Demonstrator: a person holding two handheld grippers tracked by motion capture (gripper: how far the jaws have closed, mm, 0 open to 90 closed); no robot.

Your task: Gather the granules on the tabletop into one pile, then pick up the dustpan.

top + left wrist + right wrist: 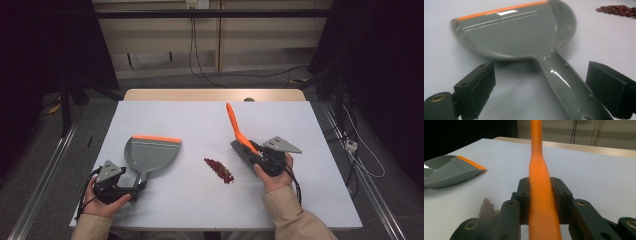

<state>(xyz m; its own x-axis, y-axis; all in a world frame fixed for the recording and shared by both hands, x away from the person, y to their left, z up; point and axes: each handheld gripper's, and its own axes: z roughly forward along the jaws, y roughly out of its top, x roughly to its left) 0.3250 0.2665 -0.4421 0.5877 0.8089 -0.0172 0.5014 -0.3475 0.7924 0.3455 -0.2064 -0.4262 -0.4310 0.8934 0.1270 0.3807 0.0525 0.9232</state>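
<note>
Right hand-held gripper (pixel 541 195) clamped on orange brush handle (pixel 537 170); bristles rest on tabletop (pixel 310 130) just right of red bean pile (pixel 219 170). Left hand-held gripper (pixel 541 90) jaws apart, straddling grey dustpan (pixel 516 35) handle without touching. Dustpan lies flat, left of beans, orange lip facing away

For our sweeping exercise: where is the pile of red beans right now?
In the high view the red beans lie on the white table near its middle, between the grey dustpan at left and the brush at right.

Brush (pixel 539 195) bristles hidden, perhaps behind tongs.
</note>
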